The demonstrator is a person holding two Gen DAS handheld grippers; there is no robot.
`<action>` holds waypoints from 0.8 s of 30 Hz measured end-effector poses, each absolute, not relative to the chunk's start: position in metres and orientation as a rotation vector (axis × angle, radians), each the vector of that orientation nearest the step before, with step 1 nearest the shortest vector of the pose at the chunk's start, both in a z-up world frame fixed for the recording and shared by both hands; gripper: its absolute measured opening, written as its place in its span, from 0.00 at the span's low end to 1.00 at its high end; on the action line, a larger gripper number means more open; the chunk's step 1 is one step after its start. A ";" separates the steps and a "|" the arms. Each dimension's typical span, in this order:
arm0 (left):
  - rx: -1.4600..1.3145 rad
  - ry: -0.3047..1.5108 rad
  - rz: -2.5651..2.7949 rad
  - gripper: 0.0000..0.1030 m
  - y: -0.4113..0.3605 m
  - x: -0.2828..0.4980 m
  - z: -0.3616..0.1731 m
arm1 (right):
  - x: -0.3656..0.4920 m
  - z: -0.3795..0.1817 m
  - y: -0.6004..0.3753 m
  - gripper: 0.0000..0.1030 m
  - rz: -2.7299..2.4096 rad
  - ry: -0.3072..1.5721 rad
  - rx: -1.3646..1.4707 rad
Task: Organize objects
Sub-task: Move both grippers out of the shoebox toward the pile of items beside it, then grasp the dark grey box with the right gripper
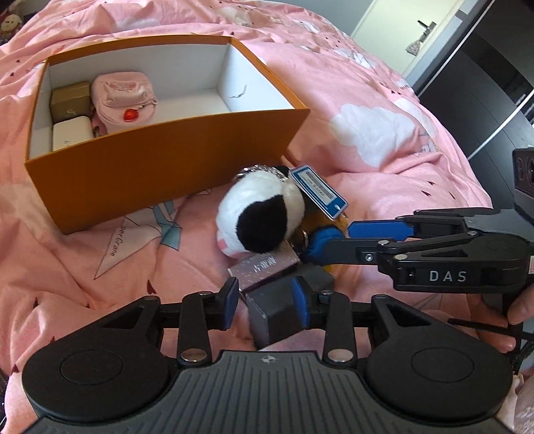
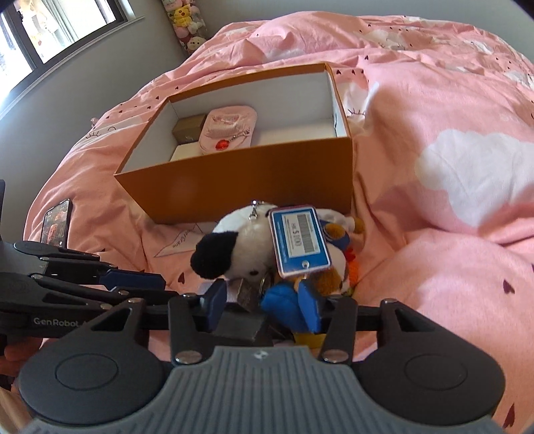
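**Toys could spill**

The left claw (image 1: 267, 302) is spread wide around a dark box (image 1: 277, 308). The right claw (image 2: 263, 305) is wide too, by the plush dog (image 2: 243, 250). Tangled charms might drag out together, missing the orange box (image 1: 160, 167).

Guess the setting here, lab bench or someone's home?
Most likely a home bedroom. The work surface is a bed with a pink cloud-print duvet, soft toys are piled in the corner by a window, and a door with a handle shows behind.

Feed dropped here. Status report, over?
Left tool open around dark box. Right tool open at plush keychains. Orange box ahead, unobstructed.
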State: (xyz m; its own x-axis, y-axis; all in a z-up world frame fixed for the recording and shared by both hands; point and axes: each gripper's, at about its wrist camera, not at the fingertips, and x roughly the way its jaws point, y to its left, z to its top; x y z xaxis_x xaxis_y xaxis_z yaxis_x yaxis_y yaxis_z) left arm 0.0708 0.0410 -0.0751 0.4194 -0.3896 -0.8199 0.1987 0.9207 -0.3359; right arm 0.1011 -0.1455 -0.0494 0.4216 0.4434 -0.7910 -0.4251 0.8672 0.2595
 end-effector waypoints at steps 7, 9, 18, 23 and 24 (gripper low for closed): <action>-0.188 1.149 -0.411 0.57 0.032 0.072 -0.091 | 0.099 -0.069 -0.147 0.50 0.595 1.127 0.034; -0.198 1.170 -0.410 0.58 0.033 0.072 -0.096 | 0.100 -0.076 -0.145 0.51 0.601 1.166 0.019; -0.176 1.208 -0.379 0.58 0.044 0.073 -0.096 | 0.120 -0.104 -0.139 0.74 0.688 1.244 0.057; -0.174 1.221 -0.370 0.58 0.045 0.072 -0.098 | 0.131 -0.122 -0.135 0.73 0.747 1.285 0.108; -0.179 1.225 -0.370 0.58 0.045 0.072 -0.098 | 0.132 -0.125 -0.136 0.71 0.755 1.296 0.126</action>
State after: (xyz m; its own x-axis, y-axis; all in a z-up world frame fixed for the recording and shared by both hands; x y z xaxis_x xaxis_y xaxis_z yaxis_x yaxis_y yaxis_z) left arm 0.0724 0.0448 -0.0985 0.2890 -0.3702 -0.8828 0.1803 0.9267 -0.3296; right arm 0.1321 -0.1356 -0.1249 0.0725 0.5678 -0.8200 -0.4332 0.7585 0.4869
